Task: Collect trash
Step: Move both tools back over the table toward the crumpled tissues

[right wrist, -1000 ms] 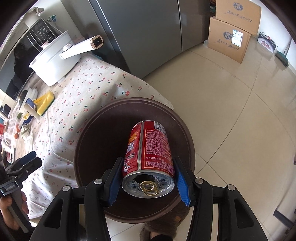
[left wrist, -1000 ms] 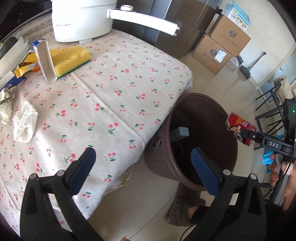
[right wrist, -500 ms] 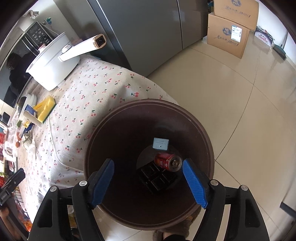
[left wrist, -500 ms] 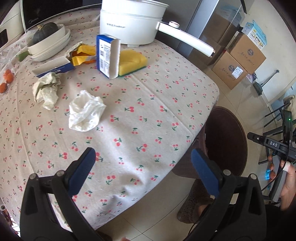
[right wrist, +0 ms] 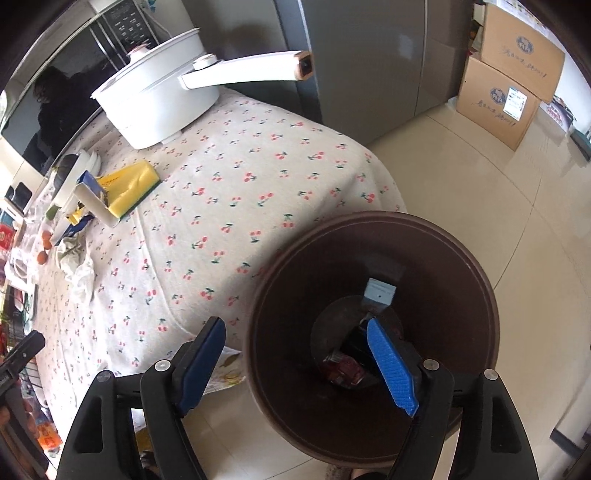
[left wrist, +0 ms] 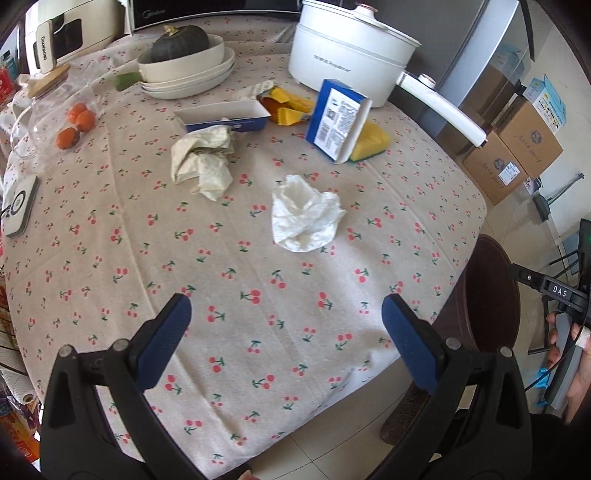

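2 spread claws: left claw (left wrist: 286,317) over table edge (left wrist: 369,373).

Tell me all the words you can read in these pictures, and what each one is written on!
"DAS": on the right gripper.
"Midea": on the black microwave.
"Royalstar", only partly clear: on the white pot.
Vertical word on the white appliance: too blurred.
Blue box, cardboard boxes, red can: print too small.

Red can (right wrist: 345,371) in bin (right wrist: 461,258) half hidden behind right gripper (right wrist: 295,363), its label blurred
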Demonstrator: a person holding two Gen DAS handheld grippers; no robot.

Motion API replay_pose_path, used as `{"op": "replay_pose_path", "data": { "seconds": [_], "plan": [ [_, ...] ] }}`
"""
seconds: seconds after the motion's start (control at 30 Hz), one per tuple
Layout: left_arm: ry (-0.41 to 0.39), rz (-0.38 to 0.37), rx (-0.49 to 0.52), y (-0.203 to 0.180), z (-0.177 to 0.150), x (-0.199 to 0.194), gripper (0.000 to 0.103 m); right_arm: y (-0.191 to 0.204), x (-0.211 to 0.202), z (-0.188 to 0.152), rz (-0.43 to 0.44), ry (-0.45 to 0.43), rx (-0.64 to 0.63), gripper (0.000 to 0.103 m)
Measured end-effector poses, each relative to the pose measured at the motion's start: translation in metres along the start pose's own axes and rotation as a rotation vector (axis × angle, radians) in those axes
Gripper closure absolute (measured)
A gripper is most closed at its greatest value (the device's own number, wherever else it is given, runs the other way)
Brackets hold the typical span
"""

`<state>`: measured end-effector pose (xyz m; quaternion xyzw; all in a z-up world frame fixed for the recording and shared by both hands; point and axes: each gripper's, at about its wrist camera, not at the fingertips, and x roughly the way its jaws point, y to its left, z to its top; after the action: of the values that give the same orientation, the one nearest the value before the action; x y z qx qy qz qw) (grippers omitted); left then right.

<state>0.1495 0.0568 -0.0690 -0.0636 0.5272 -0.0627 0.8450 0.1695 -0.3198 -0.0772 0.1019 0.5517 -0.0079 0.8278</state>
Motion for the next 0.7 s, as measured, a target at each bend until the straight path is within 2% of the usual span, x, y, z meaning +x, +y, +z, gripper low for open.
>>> {"op": "replay_pose_path", "data": {
  "seconds": [0.1,0.43,0.7],
  "plan": [
    [-0.005,0.014,-0.034,0.021,-0.004,-0.003,0.001,0.033,0.005,0.003,0.021,-0.001,-0.036,0.021],
    [0.016,0.131,-0.137,0.078,-0.014,-0.006,0.0,0.145,0.032,0.002,0.091,0.019,-0.145,0.02],
    [0.016,0.149,-0.18,0.107,-0.018,-0.01,0.0,0.215,0.06,-0.003,0.123,0.043,-0.207,0.02]
  ]
}}
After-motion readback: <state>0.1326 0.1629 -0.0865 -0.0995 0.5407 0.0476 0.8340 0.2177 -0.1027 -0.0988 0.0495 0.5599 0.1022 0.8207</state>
